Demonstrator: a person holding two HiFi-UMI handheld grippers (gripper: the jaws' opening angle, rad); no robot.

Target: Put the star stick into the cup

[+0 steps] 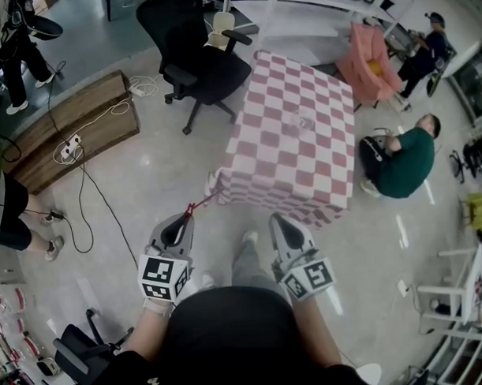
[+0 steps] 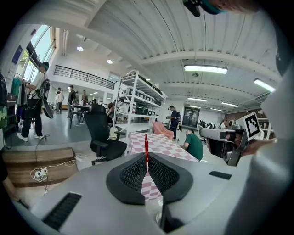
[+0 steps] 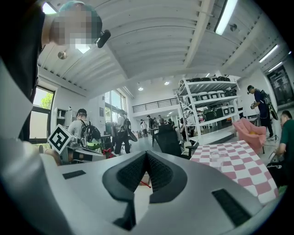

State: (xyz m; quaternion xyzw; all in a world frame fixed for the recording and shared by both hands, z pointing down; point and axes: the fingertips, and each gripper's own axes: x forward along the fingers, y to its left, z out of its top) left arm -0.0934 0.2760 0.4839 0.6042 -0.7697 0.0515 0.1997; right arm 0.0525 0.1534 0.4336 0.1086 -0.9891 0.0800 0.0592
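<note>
- Fingers of the left gripper [image 1: 183,221] clench the red star stick [image 1: 200,203] in the head view. Its free end points at the near corner of the checked bench [image 1: 279,167]. The right gripper [image 1: 278,221] rides alongside, carrying nothing. A clear cup [image 1: 306,122], faint against the checks, stands mid-bench, well apart from the stick.
- In the left gripper view we see the ribbed fingers [image 2: 135,172] pinched on the stick [image 2: 146,148], which rises straight from their tips. We judge it is gripped at one end so the other can lead into the cup.
- In the right gripper view the fingers [image 3: 131,172] are pressed together on nothing. The cup [image 3: 216,160] stands upright on the bench [image 3: 243,170] ahead. We judge the approach is not yet made.
</note>
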